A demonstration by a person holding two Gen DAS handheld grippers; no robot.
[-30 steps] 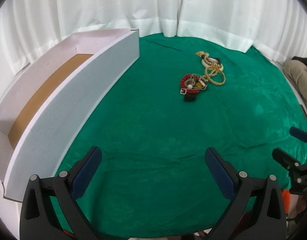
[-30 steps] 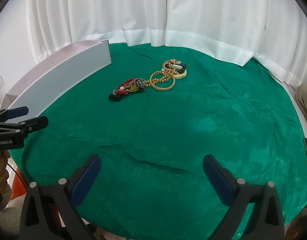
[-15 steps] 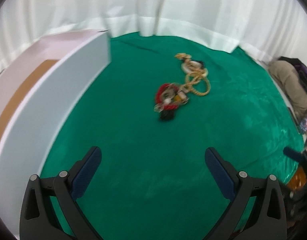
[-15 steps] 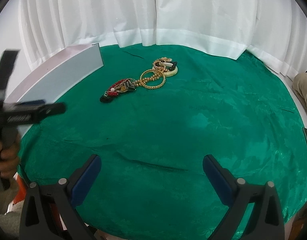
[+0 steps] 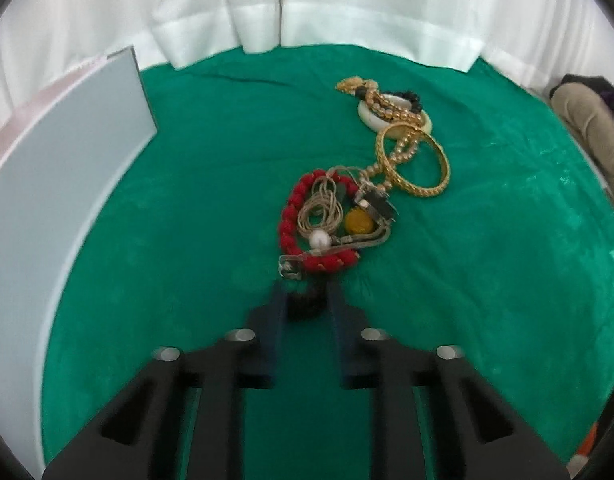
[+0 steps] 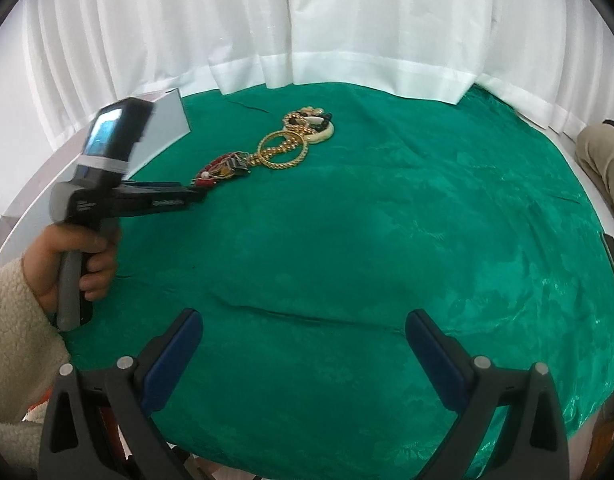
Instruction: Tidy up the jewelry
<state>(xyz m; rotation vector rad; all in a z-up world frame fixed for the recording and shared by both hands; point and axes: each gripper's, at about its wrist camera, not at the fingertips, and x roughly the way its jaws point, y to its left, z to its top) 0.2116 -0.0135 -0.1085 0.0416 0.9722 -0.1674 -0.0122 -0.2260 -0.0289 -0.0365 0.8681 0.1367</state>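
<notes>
Jewelry pile (image 5: 359,184) strung straight ahead of left gripper (image 5: 305,300).
Its fingers are nearly closed around a dark bead piece (image 5: 305,304); right gripper (image 6: 303,344) is held wide apart, well back.

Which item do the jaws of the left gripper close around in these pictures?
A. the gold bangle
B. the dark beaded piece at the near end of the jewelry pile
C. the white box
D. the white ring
B: in the left wrist view the left gripper has its jaws narrowed around the dark beaded piece, just below the red bead bracelet.
</notes>
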